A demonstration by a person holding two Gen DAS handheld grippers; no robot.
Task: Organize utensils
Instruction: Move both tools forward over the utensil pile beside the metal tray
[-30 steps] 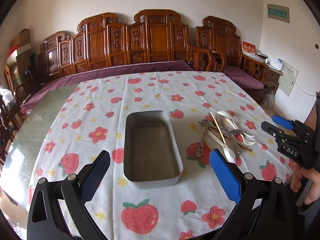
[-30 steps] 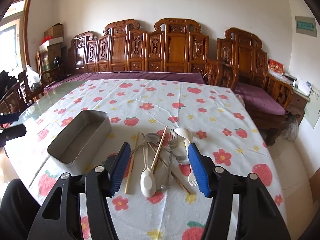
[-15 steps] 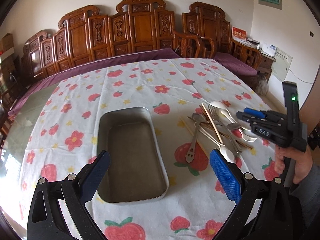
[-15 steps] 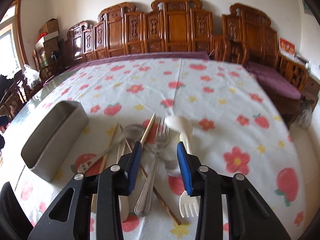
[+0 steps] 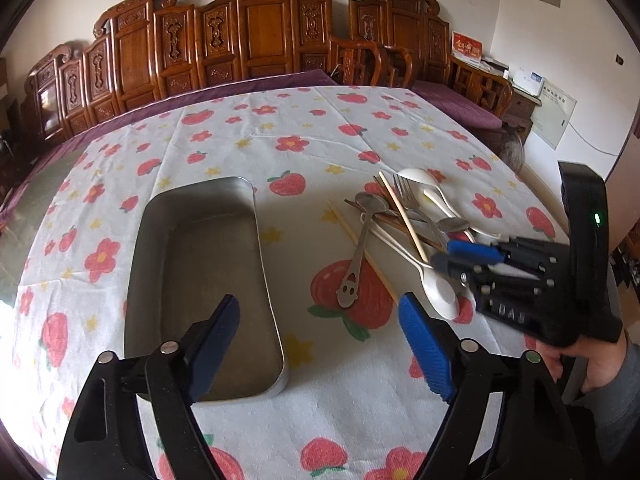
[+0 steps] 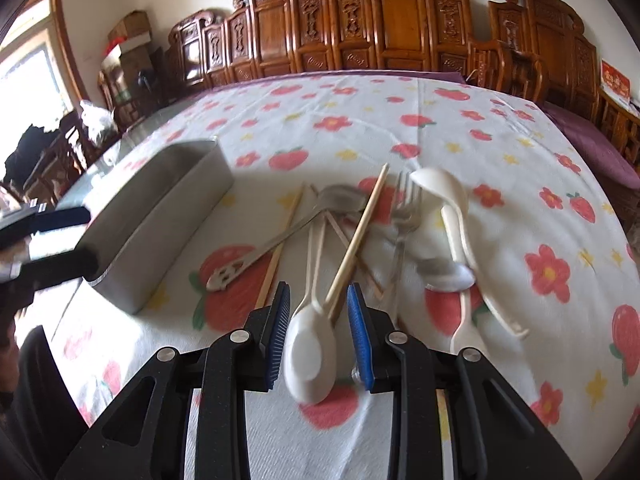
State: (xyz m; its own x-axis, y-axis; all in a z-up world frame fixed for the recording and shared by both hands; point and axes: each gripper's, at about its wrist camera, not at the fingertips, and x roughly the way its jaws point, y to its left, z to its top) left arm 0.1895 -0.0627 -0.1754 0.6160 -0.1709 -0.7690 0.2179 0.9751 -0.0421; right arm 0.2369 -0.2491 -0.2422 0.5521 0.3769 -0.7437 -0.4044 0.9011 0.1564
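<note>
An empty metal tray (image 5: 200, 240) lies on the flowered tablecloth, and a pile of utensils sits to its right. My right gripper (image 6: 319, 332) is low over the pile's near end. Its jaws are closing, with the bowl of a white plastic spoon (image 6: 312, 352) and the tip of a pale chopstick (image 6: 356, 240) between the pads, a small gap still showing. In the left wrist view the right gripper (image 5: 452, 258) reaches into the pile from the right. My left gripper (image 5: 320, 340) is wide and closing, straddling the tray's near right corner with nothing gripped.
The pile also holds a metal spoon with a smiley handle (image 5: 360, 256), a metal fork (image 6: 404, 216), a white soup spoon (image 6: 444, 188) and more chopsticks. Carved wooden chairs (image 5: 256, 32) line the table's far side. A person's hand (image 5: 592, 364) holds the right gripper.
Both grippers have sunk toward the table. The right one has narrowed and come around the white spoon's bowl. The left one has narrowed a little and moved in over the tray's near end.
</note>
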